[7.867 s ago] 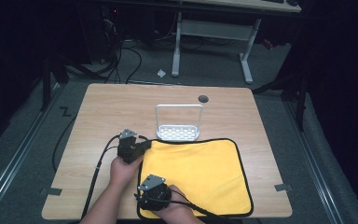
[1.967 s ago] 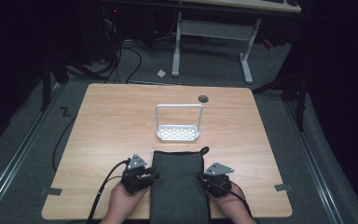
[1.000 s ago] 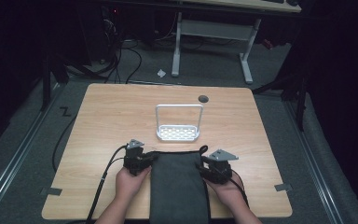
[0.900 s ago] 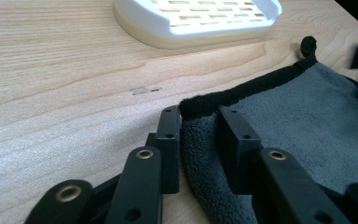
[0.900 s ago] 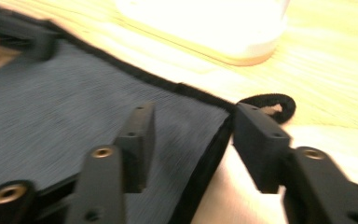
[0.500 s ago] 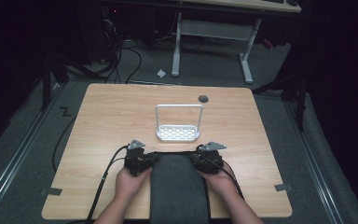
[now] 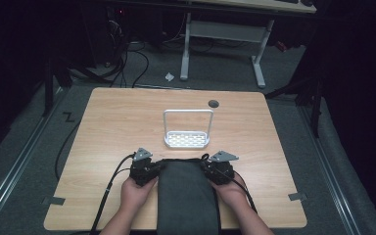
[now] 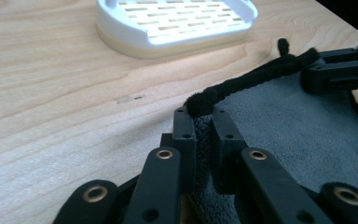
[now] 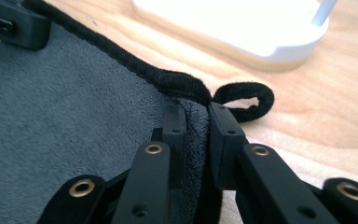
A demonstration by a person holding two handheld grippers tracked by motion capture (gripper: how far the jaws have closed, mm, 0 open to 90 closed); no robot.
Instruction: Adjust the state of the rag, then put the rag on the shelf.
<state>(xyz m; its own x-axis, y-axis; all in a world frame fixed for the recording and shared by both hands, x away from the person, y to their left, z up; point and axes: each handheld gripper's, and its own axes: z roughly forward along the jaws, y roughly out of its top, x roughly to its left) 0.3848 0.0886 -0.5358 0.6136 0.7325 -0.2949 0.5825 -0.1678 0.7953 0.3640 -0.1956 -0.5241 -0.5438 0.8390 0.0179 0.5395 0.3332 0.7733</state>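
Note:
A dark grey cloth (image 7: 186,196) with black edging lies folded into a narrow strip at the table's near edge. My left gripper (image 7: 157,169) is at its far left corner. In the left gripper view the gripper (image 8: 204,116) has the cloth (image 8: 298,130) pinched between its jaws, which have just been closing. My right gripper (image 7: 206,169) holds the far right corner. Its jaws (image 9: 196,112) have also just been closing and now press on the cloth (image 9: 65,102), beside a black hanging loop (image 9: 244,100).
A white slatted rack (image 7: 187,139) with a tall wire handle stands just beyond the cloth, close to both grippers (image 8: 172,18) (image 9: 242,23). The wooden table (image 7: 117,127) has a round cable hole (image 7: 213,103) at the back. Cables trail from both grippers toward the near edge.
My right gripper has shifted a little left, onto the cloth's far right corner. The left gripper has stayed at the far left corner. Both pairs of jaws have come together on the cloth.

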